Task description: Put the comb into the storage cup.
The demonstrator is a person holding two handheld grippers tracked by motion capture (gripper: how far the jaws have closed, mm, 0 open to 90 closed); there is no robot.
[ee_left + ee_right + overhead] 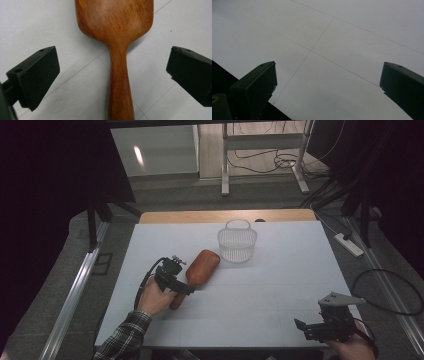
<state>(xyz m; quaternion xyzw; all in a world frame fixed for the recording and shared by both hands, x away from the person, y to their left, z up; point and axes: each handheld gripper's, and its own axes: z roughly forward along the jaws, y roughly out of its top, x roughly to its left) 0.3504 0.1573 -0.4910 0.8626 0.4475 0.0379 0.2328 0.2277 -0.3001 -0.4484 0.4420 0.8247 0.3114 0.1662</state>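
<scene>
A brown wooden paddle-shaped spatula [199,270] lies flat on the white table [280,285], its broad end toward the basket. My left gripper [181,289] hangs over its handle, held by a hand in a plaid sleeve. In the left gripper view the handle [120,82] runs up between the two wide-apart jaws, and neither pad touches it. My right gripper [307,329] rests near the table's front right corner. Its jaws stand wide apart over bare white table [332,45] with nothing between them.
A white mesh basket [237,242] with a handle stands upright at the back middle of the table, just beyond the spatula's broad end. A wooden strip [225,216] edges the table's far side. A power strip [348,244] and cables lie on the floor at right.
</scene>
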